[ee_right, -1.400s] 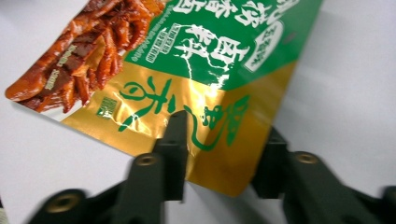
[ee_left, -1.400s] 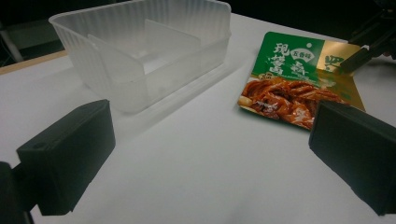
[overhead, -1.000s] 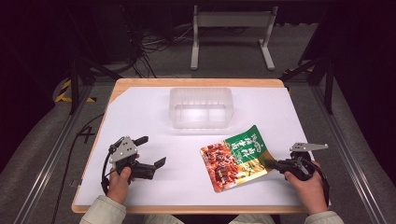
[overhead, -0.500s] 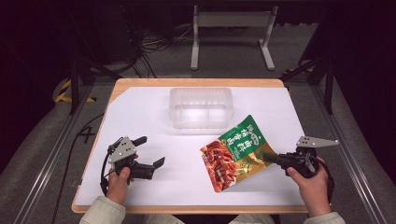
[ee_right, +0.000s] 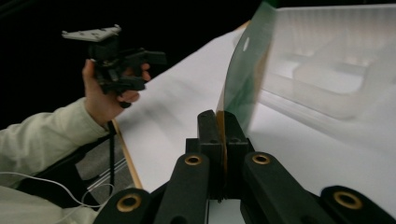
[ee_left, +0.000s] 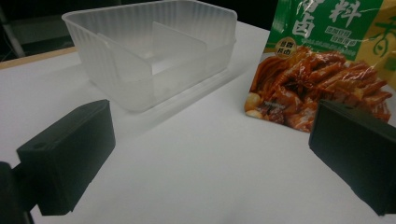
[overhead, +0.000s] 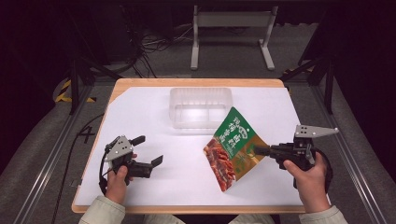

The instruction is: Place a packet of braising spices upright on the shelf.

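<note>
1. Dark room; white table (overhead: 154, 116) at frame centre carries a clear divided container (overhead: 201, 107), empty, above centre.
2. Right gripper (overhead: 259, 150), centre right, pinches the green food pouch (overhead: 233, 147) by its edge, lifted and tilted beside the container.
3. Left gripper (overhead: 147, 150), lower left, is spread and idle.
4. Likely left: getting the pouch into the container.

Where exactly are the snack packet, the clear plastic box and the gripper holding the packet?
snack packet (overhead: 232, 148): high view, printed front.
clear plastic box (ee_left: 140, 88): left gripper view, near wall.
right gripper (ee_right: 222, 128): right gripper view, between its fingertips.
</note>
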Motion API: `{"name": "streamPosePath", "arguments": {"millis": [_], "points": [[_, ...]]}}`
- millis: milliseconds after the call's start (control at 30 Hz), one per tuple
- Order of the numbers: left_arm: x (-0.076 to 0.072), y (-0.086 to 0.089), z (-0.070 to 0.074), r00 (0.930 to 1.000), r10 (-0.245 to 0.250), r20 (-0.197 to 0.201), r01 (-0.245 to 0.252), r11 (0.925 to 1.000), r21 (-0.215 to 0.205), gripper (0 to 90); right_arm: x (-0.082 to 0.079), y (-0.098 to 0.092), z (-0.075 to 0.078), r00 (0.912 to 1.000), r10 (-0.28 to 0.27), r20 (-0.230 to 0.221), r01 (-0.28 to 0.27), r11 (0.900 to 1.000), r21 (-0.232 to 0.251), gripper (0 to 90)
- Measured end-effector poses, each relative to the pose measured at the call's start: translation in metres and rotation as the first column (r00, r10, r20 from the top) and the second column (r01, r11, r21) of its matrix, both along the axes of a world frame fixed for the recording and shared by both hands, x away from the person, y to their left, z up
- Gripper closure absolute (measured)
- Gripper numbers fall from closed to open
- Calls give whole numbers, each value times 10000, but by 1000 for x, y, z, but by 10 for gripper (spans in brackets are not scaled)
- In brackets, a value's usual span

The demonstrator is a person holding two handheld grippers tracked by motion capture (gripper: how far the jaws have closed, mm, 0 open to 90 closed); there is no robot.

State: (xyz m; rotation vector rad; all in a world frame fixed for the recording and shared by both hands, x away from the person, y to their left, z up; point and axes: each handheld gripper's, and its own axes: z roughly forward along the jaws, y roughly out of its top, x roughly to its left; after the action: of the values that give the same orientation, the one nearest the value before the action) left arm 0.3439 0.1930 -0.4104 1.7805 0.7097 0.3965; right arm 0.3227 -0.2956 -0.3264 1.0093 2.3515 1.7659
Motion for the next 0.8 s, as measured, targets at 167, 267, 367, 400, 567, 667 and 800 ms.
{"name": "streamPosePath", "arguments": {"millis": [167, 267, 367, 400, 567, 667, 800], "points": [[0, 0, -1, 9999, 70, 83, -71, 9999, 147, 12, -1, 9, 16, 9991, 324, 290, -319, 9993, -194, 900], [0, -1, 0, 9999, 73, 104, -76, 9997, 229, 12, -1, 11, 24, 9983, 347, 459, -331, 9989, -333, 900], [0, -1, 0, 9999, 84, 113, -87, 9997, 239, 12, 1, 9, 32, 9980, 276, 573, -255, 9990, -364, 899], [0, -1, 0, 9999, 92, 111, -95, 9996, 253, 12, 2, 8, 34, 9981, 234, 572, -213, 9991, -368, 899], [-1, 2, -1, 9998, 137, 149, -141, 9996, 261, 13, 9, -1, 41, 9986, 60, 528, -48, 9997, -231, 899], [-2, 4, -1, 9996, 187, 198, -195, 9991, 369, 12, 17, -4, 45, 9989, 50, 472, -46, 10000, -86, 900], [-2, 9, -2, 9993, 325, 207, -331, 9990, 306, 12, 26, -1, 54, 9986, 78, 518, -71, 9999, -133, 899]]}}
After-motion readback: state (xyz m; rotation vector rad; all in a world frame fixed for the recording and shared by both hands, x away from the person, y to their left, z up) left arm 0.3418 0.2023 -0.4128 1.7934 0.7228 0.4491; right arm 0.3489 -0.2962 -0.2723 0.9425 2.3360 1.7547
